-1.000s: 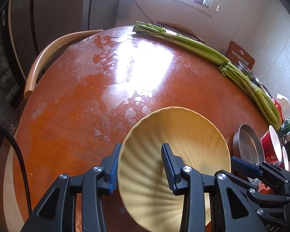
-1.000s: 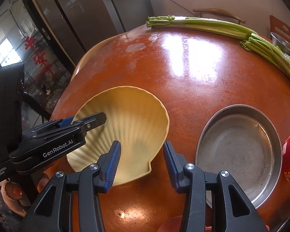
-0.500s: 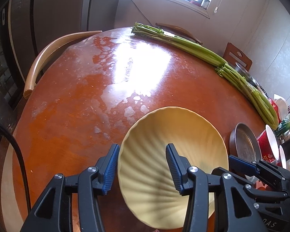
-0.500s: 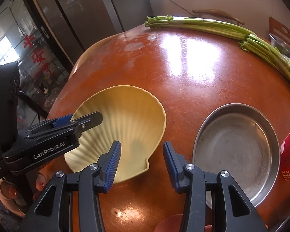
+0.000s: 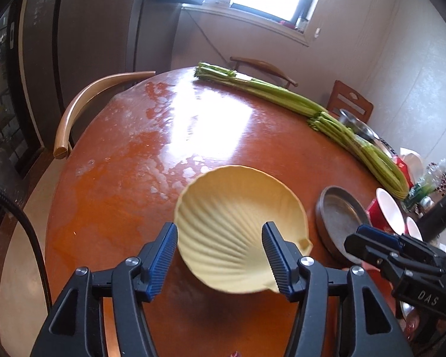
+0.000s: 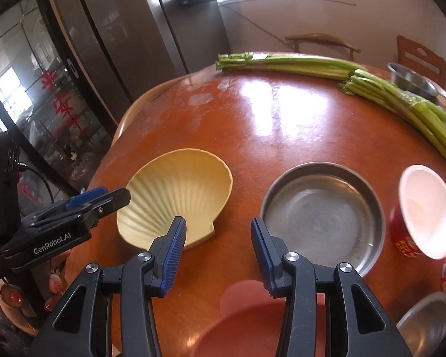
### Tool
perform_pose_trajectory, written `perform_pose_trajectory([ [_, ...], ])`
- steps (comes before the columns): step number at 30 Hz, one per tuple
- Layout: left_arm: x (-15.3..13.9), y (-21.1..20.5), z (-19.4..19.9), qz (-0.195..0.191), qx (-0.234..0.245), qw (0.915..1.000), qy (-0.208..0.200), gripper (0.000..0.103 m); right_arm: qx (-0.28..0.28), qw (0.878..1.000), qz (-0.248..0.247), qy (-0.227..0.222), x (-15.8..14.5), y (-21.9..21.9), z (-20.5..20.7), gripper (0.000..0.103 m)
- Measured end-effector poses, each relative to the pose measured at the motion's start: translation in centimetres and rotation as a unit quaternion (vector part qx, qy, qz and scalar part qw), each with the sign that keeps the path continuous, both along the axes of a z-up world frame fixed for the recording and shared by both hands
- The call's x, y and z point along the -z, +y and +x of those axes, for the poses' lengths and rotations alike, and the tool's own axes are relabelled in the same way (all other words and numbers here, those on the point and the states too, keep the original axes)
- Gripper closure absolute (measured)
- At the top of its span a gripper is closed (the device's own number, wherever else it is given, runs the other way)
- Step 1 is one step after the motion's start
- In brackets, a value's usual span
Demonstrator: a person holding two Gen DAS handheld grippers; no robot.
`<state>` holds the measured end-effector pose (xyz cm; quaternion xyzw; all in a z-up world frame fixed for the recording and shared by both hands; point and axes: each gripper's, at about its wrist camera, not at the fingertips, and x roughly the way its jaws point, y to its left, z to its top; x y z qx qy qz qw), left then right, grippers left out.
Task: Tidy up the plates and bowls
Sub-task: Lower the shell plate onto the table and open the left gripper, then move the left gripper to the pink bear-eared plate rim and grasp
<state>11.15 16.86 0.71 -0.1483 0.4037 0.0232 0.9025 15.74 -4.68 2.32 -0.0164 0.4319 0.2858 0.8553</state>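
A yellow shell-shaped plate (image 5: 240,226) (image 6: 178,196) lies on the round red-brown table (image 5: 163,136). My left gripper (image 5: 220,255) is open, its fingers either side of the plate's near edge and apart from it; it also shows at the left of the right wrist view (image 6: 104,199). My right gripper (image 6: 217,238) is open and empty, between the shell plate and a round steel plate (image 6: 324,211) (image 5: 342,214). A red bowl with a white inside (image 6: 425,211) (image 5: 386,211) sits right of the steel plate. A pink plate (image 6: 252,327) lies under my right gripper.
Long celery stalks (image 5: 312,110) (image 6: 371,83) lie across the far side of the table. A steel bowl (image 6: 413,80) stands behind them. Wooden chairs (image 5: 89,104) stand round the table. Another steel dish (image 6: 425,324) is at the bottom right.
My left gripper has opened wider and drawn back from the shell plate, which now lies flat on the table. My right gripper has risen and pulled back a little.
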Motion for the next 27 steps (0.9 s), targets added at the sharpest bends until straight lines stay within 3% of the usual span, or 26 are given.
perform_pose_trajectory([
  [11,-0.9,-6.8,-3.0,0.007,0.058,0.9983,0.001,0.04,0.012,1.0,0.003,-0.017,-1.4,-5.9,-4.9,0.056],
  [17,0.3,-10.9,-3.0,0.028,0.088,0.9954,0.022,0.04,0.016,1.0,-0.002,-0.016,-0.6,-8.6,-8.1,0.056],
  [27,2.2,-13.8,-2.8,0.042,0.099,0.993,0.049,0.04,0.049,0.999,0.006,0.008,1.5,-13.3,-13.1,0.056],
])
